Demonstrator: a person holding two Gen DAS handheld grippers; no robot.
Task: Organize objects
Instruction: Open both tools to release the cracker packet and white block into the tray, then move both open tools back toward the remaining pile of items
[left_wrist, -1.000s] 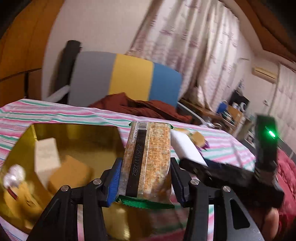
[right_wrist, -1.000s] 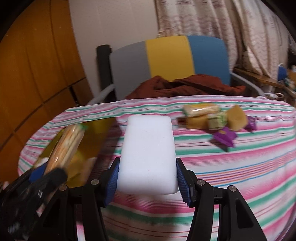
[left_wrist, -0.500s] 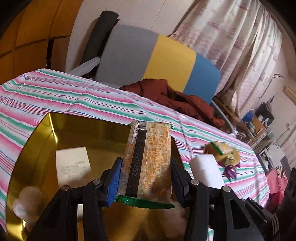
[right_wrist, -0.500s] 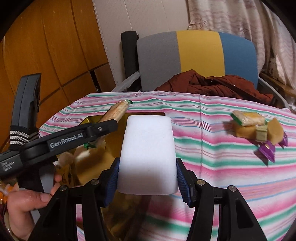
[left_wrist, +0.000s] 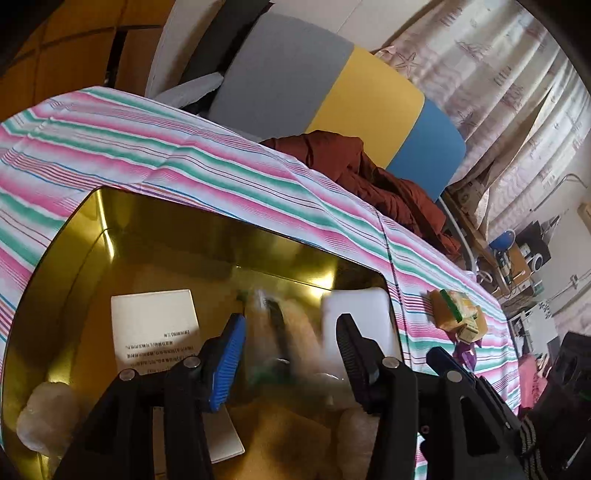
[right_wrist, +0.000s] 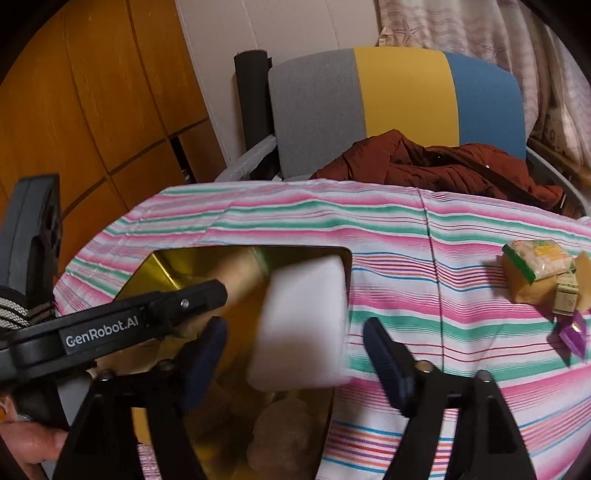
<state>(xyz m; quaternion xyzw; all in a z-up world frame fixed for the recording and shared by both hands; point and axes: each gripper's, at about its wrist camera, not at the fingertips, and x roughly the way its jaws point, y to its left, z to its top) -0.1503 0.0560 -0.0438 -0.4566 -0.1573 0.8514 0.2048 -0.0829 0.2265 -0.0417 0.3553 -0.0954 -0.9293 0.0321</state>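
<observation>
Clearly, we had both grippers over gold tin (left_wrist: 66, 266) on striped tablecloth (right_wrist: 461, 302). Our left gripper (left_wrist: 291, 350): jaws spread wide, gripping nothing; cracker packet (left_wrist: 288, 332) blurred between fingers, loose above tin. Our right gripper (right_wrist: 295, 343): jaws likewise wide apart, holding nothing; white block (right_wrist: 306, 325) blurred, tilted, clear of both pads, at tin's right edge. We noted white box (left_wrist: 155, 325) lying inside tin. Remaining snack pile (right_wrist: 543, 280) sat on cloth well right of tin, purple wrapper (right_wrist: 572, 336) beside it.
</observation>
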